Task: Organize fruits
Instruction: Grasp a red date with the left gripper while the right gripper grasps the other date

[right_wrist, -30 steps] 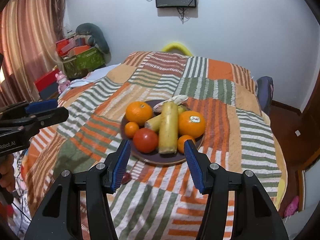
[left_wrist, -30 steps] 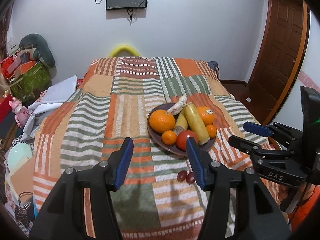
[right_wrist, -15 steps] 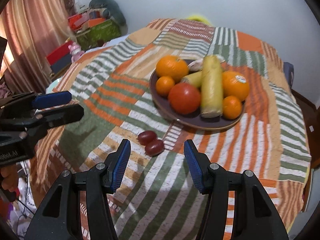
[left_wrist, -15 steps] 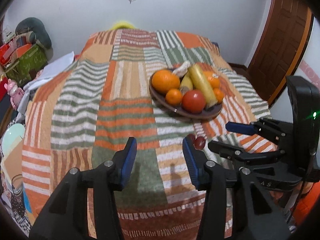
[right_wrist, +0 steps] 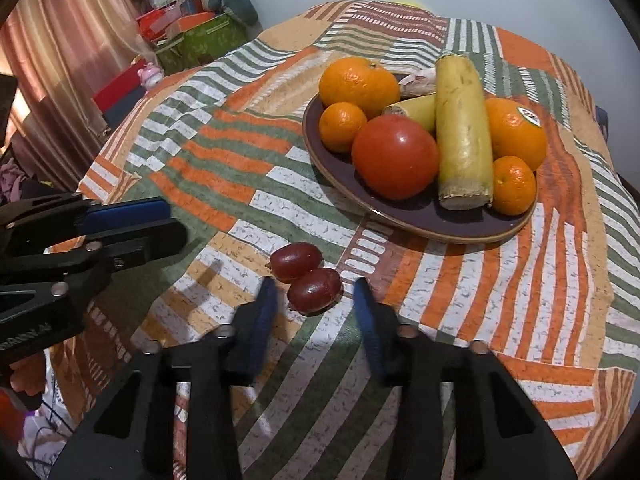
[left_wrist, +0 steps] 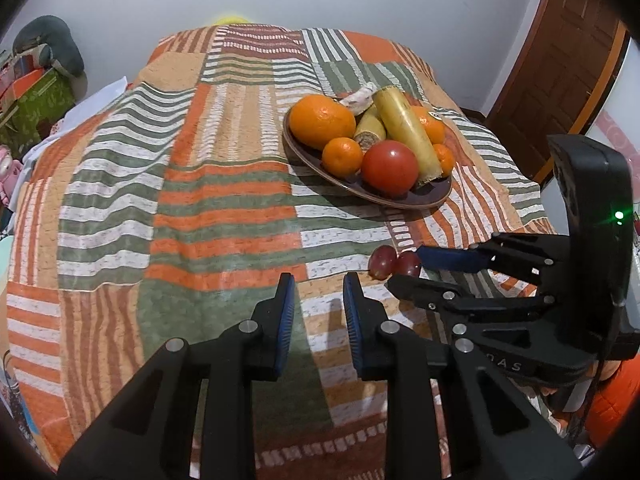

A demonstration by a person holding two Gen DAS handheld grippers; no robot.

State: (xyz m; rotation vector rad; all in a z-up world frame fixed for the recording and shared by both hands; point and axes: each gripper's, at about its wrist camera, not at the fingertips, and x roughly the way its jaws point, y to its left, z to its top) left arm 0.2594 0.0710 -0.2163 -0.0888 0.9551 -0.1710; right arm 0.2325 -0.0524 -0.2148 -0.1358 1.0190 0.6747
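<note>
Since the earlier frame the right gripper had descended, jaws apart, flanking the nearer of two red grapes on the striped bedspread, near the fruit plate. Small, smooth and easily crushed, the grape probably needed light pressure across its middle; its touching twin crowded the far side. The left gripper hovered empty, jaws slightly apart.

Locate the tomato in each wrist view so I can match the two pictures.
Left wrist: the tomato sits right of centre, upper half, at the plate's near edge, beside the small orange.
Right wrist: the tomato is right of centre, upper half, at the plate's near-left side.
Shared landmark: the two grapes on the bedspread, in front of the plate.
</note>
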